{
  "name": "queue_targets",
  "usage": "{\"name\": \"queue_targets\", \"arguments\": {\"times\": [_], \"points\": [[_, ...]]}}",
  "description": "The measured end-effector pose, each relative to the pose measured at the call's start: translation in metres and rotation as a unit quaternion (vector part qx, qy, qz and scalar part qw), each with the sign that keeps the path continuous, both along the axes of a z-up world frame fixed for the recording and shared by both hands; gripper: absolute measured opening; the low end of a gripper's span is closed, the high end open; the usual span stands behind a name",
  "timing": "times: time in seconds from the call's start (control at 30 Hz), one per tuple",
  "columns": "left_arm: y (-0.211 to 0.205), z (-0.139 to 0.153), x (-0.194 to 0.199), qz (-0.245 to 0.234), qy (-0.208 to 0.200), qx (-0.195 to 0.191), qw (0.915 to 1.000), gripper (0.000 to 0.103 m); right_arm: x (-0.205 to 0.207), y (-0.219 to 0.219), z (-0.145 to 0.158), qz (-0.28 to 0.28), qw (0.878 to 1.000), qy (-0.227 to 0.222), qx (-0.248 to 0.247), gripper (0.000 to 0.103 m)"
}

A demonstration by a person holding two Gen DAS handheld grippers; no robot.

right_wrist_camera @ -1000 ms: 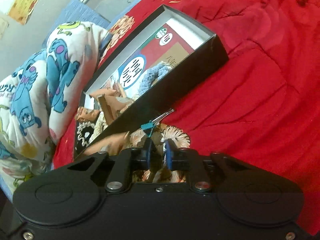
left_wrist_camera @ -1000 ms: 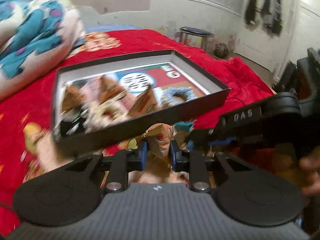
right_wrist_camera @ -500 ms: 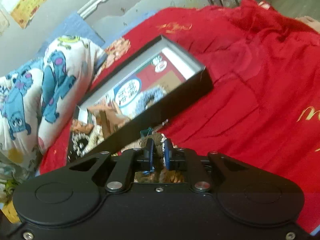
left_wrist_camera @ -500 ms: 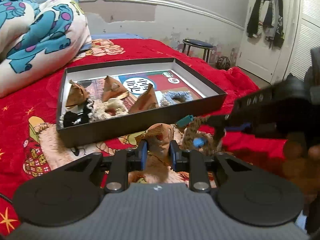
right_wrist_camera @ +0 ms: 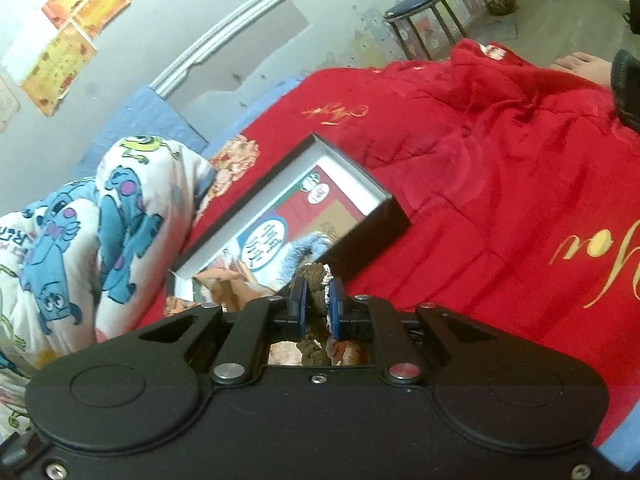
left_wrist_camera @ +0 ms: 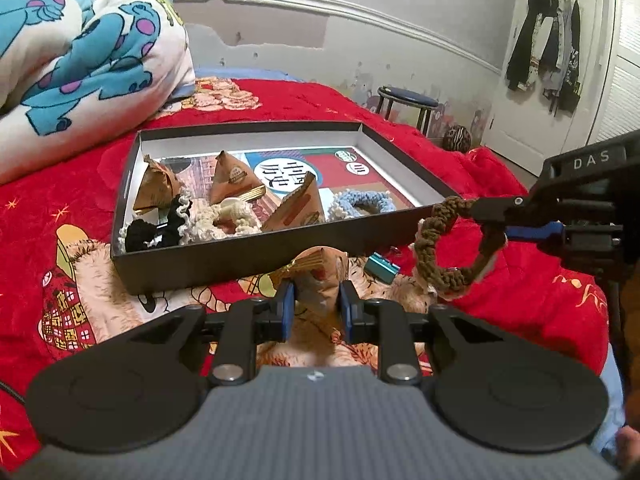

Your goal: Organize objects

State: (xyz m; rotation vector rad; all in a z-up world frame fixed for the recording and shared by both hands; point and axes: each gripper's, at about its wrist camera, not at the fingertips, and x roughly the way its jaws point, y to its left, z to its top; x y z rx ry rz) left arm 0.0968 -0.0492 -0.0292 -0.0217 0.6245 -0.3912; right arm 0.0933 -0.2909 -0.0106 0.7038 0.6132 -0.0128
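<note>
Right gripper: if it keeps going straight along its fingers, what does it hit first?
Probably the black box, near its right end. The right gripper, shut on the brown scrunchie, points at the box's near wall and the blue scrunchie just inside. Depth is unclear, so it might clear the rim and land inside.

A red bedspread [left_wrist_camera: 304,100] with gold script covers the bed, and a rumpled white blanket [left_wrist_camera: 72,52] printed with blue cartoon monsters lies heaped at its far left; behind it runs a scuffed grey wall [left_wrist_camera: 280,20] with a pale moulding rail. A round stool [left_wrist_camera: 408,100] with a dark blue seat stands on the floor past the bed; dark clothes [left_wrist_camera: 548,40] hang on a white door at the right; yellow and orange paper sheets [right_wrist_camera: 68,32] are stuck on the wall.
</note>
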Motion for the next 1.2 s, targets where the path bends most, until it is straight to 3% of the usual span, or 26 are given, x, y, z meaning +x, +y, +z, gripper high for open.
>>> {"name": "queue_targets", "arguments": {"times": [0.6,0.73,1.2], "points": [[0.002,0.017,-0.004,-0.004,-0.030,-0.020,0.9993,0.027,0.010,-0.001,-0.005,0.006,0.999,-0.012,0.043,0.012],[0.005,0.015,-0.002,0.000,-0.025,-0.025,0.9994,0.027,0.014,0.003,-0.009,0.004,1.000,0.003,0.029,0.012],[0.013,0.020,0.000,0.002,-0.026,-0.045,0.9987,0.028,0.018,0.009,-0.008,0.011,0.999,-0.006,0.040,0.012]]}}
